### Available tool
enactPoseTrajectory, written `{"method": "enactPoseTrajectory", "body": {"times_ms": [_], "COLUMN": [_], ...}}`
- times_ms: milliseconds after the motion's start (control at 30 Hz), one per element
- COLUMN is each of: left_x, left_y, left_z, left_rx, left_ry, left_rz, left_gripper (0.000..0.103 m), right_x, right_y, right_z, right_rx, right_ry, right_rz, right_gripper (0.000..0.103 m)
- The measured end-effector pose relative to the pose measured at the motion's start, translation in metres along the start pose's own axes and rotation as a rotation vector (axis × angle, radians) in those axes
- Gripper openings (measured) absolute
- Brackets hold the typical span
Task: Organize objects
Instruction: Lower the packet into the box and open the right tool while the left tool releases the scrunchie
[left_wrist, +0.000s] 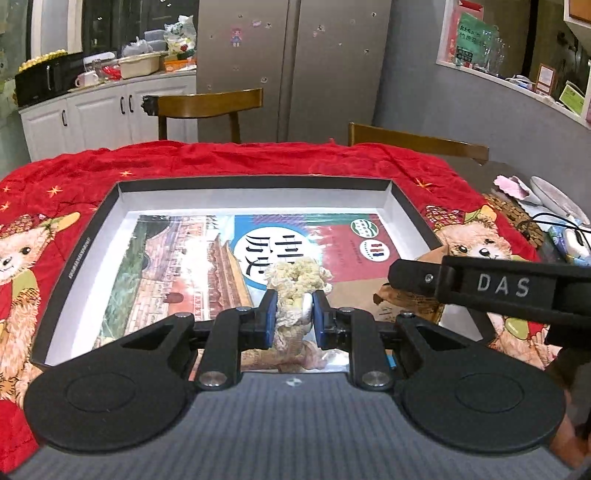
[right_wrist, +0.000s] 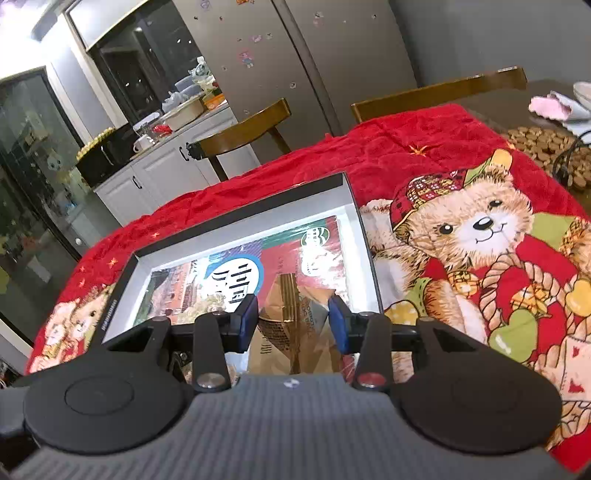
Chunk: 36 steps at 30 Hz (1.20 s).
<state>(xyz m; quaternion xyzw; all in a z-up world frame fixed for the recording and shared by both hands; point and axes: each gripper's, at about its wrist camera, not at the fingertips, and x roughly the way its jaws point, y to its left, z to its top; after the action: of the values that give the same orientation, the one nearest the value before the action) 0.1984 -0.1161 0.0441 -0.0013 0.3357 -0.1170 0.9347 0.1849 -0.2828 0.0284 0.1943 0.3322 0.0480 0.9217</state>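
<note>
Grey steel fridge (left_wrist: 291, 70) with stickers, two wooden chairs (left_wrist: 210, 105), white cabinets (left_wrist: 96, 114) — cluttered counter, dark window.

A shallow box (left_wrist: 255, 184) lies on a blanket (left_wrist: 229, 158) spread over the table, with a book (left_wrist: 207, 254) flat inside it. On the book sits a fluffy bundle (left_wrist: 295, 280) – between the left gripper's (left_wrist: 294, 314) pads – and a paper bag (right_wrist: 291, 332) (right of the bundle) lies between the right gripper's (right_wrist: 292, 317) fingers. Two chairs (left_wrist: 210, 107) stand behind the table.

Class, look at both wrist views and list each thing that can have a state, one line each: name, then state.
Left gripper: jaws shut on the fluffy cream scrunchie.
Right gripper: jaws shut on the brown paper bag.
Box: open, lidless.
Book: closed, flat inside.
</note>
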Motion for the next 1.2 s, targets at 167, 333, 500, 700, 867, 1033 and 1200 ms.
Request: {"method": "enactPoseTrajectory", "body": {"times_ms": [167,333,500,700,867,1033,1200], "left_x": [0.003,0.007,0.012,0.017,0.02,0.021,0.014], "left_y": [0.001,0.005,0.007,0.011,0.011,0.012,0.013], "left_z": [0.0,0.0,-0.001,-0.001,-0.002,0.0,0.005], "left_rx": [0.003,-0.013,-0.026,-0.044,-0.048,-0.055,-0.051], "left_ry": [0.013,0.031,0.057,0.078,0.089,0.098,0.083], "left_rz": [0.009,0.014,0.0,-0.004,-0.009,-0.018,-0.033], "left_gripper": [0.024,0.024,0.024,0.024,0.025,0.029,0.045], "right_x": [0.005,0.008,0.011,0.011,0.011,0.006,-0.003], "right_y": [-0.004,-0.004,-0.004,-0.005,-0.004,-0.003,-0.001], "right_z": [0.0,-0.001,-0.002,-0.001,-0.001,0.0,0.005], "right_rx": [0.015,0.018,0.019,0.018,0.016,0.014,0.014], "right_ry": [0.023,0.042,0.05,0.054,0.061,0.042,0.005], "right_rz": [-0.011,0.0,-0.004,-0.007,-0.002,0.013,0.061], "right_gripper": [0.046,0.046,0.046,0.046,0.05,0.061,0.068]}}
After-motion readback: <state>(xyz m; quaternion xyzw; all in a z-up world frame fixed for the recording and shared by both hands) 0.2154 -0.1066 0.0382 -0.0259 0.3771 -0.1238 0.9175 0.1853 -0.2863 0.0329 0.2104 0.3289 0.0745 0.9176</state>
